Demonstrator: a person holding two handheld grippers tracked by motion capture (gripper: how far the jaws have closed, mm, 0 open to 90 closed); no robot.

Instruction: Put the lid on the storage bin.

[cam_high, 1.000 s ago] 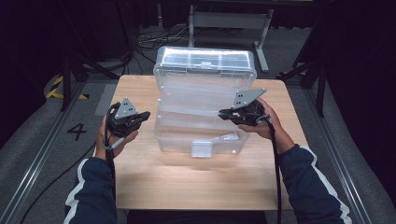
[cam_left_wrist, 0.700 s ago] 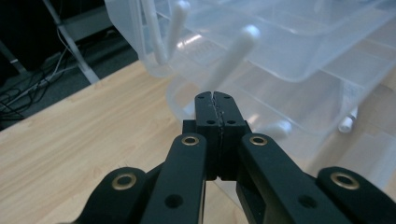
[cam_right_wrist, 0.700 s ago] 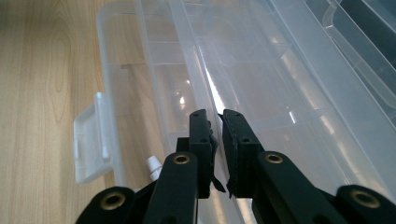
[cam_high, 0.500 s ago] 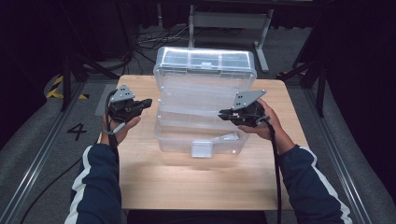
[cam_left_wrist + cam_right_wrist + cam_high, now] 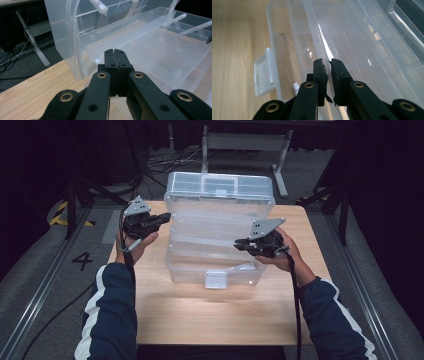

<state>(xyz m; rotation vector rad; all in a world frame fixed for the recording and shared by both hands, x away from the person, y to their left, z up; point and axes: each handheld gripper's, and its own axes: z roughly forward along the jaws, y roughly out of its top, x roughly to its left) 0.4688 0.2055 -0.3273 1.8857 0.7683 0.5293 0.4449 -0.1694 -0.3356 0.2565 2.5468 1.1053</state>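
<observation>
clear tackle box (image 5: 220, 227) open on bench (image 5: 215, 315), left gripper (image 5: 162, 218) pressed together at 9 o'clock edge, right gripper (image 5: 239, 242) pinching tray rim (image 5: 327, 53) at 3 o'clock

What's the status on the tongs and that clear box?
Left tongs shut, empty, at the raised lid. Right tongs nearly shut on a thin edge of the clear box. Nothing in the way.
</observation>
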